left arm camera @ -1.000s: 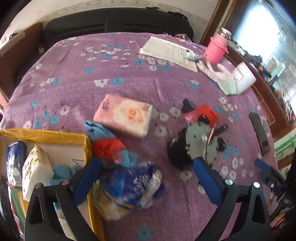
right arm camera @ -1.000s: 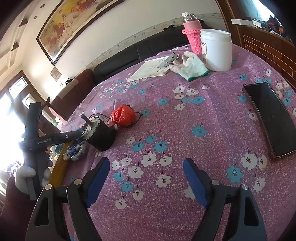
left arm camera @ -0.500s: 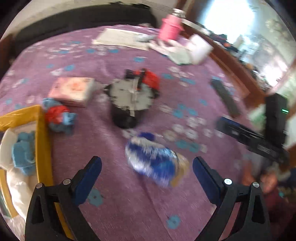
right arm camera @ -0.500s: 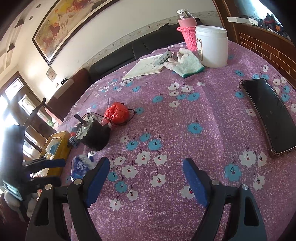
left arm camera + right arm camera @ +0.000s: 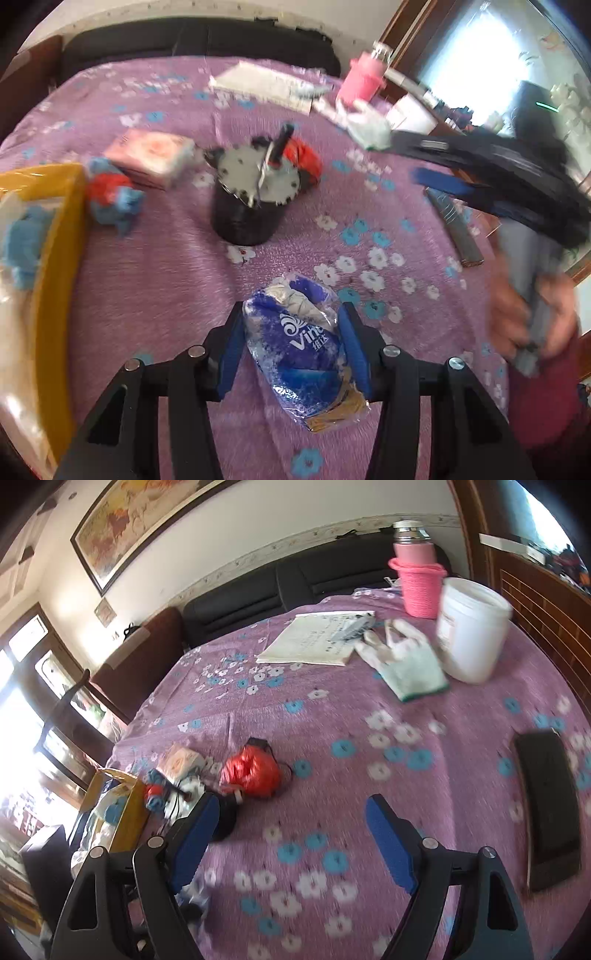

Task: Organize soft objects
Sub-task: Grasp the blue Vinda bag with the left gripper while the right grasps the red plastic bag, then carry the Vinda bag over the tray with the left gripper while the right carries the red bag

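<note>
Surface: counter (image 5: 155, 258) under a purple cloth with blue and white flowers; black sofa along the wall behind.
Item: tissue pack (image 5: 303, 350) in blue and white crinkled plastic wrap, lying on the cloth between the pads of the left hand-held gripper (image 5: 295, 347).
Handling: likely light and squashy — the film looks slippery and would crumple; not fragile. Best taken across the plump middle, not by the loose yellowish end nearest the camera.
Left hand-held gripper: narrowed to about the pack's width, blue pads against or just beside its two sides; whether it is truly clamped cannot be told through the blur.
Right hand-held gripper (image 5: 291, 827): spread wide, holding nothing, hovering over bare cloth.
Destination: yellow box (image 5: 62, 236) at the left edge, soft things already inside — the likely place for the pack.
Other soft goods: pink tissue pack (image 5: 151, 157); blue-and-red cloth bundle (image 5: 112, 197) just beside the box.
Not for sorting: black pot (image 5: 247, 206); phone (image 5: 546, 812).
</note>
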Demonstrator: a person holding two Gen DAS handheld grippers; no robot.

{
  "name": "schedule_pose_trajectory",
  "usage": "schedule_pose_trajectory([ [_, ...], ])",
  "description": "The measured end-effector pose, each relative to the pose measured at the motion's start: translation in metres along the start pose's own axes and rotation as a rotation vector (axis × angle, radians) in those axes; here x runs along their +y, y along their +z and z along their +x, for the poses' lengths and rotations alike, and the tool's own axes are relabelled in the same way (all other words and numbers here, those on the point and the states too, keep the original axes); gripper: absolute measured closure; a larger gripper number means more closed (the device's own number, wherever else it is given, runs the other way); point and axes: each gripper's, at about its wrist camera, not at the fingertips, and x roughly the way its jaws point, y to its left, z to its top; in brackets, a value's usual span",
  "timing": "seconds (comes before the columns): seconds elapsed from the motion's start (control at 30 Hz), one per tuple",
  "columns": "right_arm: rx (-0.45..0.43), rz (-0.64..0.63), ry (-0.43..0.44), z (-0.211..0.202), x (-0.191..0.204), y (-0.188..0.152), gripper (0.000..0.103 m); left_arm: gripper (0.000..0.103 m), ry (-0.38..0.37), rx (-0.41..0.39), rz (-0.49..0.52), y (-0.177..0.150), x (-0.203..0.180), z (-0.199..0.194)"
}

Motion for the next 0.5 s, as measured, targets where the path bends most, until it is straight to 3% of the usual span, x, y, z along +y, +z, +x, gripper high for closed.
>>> schedule_pose_trajectory([
  [0.13, 0.074, -0.013, 0.005, 0.044, 0.013, 0.024, 0.019, 0.054, -0.053, -0.062, -0.029, -0.009, 0.004, -0.036],
  [0.23, 0.134, -0.026, -0.020, 0.075, 0.021, 0.036, 0.030, 0.054, -0.073, -0.095, -0.041, -0.016, 0.009, -0.058],
  [0.3, 0.178, -0.034, -0.021, 0.090, 0.026, 0.039, 0.044, 0.054, -0.091, -0.107, -0.053, -0.019, 0.015, -0.068],
  [0.37, 0.204, -0.046, -0.020, 0.098, 0.031, 0.037, 0.048, 0.054, -0.091, -0.121, -0.062, -0.022, 0.020, -0.076],
  [0.43, 0.211, -0.061, -0.011, 0.102, 0.035, 0.035, 0.070, 0.054, -0.091, -0.136, -0.071, -0.023, 0.025, -0.083],
  [0.5, 0.203, -0.051, -0.003, 0.098, 0.037, 0.034, 0.079, 0.054, -0.089, -0.154, -0.087, -0.027, 0.030, -0.092],
])
